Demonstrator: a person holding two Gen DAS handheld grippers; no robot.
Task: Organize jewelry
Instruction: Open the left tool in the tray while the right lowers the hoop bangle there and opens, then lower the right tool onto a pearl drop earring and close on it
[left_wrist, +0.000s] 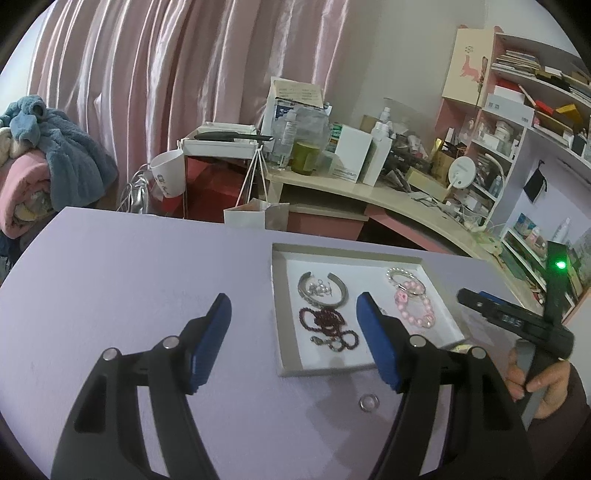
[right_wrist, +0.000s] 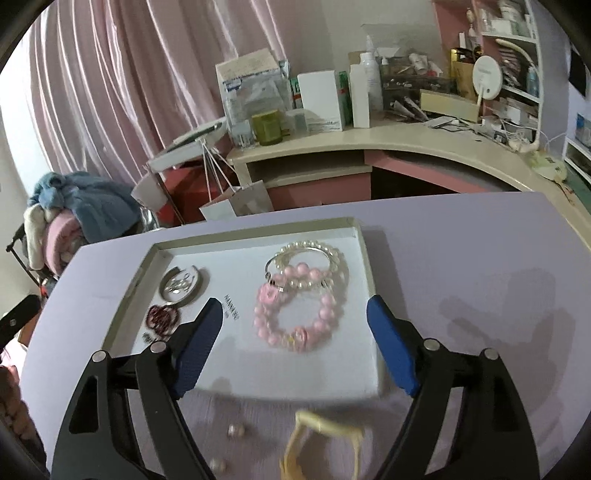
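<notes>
A shallow white tray (left_wrist: 284, 332) lies on the lilac table and holds a silver bangle (left_wrist: 323, 291), a dark red bead necklace (left_wrist: 328, 325), a pink bead bracelet (left_wrist: 413, 302) and a pearl bracelet (left_wrist: 402, 277). My left gripper (left_wrist: 292, 299) hovers open over the tray's near left side, gripping nothing. A small ring (left_wrist: 369, 402) sits on the table in front of the tray. In the right wrist view, my right gripper (right_wrist: 294, 302) stands open above the pink bead bracelet (right_wrist: 295, 321), its pads clear of it. A blurred pale yellow band (right_wrist: 321, 443) lies below it, ungripped.
Small pink pearl pieces (right_wrist: 236, 430) lie on the table before the tray (right_wrist: 240, 266). A hand (left_wrist: 543, 380) holds the right tool at the right edge. Behind the table are a cluttered desk (left_wrist: 369, 188), shelves, a paper bag (left_wrist: 255, 214) and pink curtains.
</notes>
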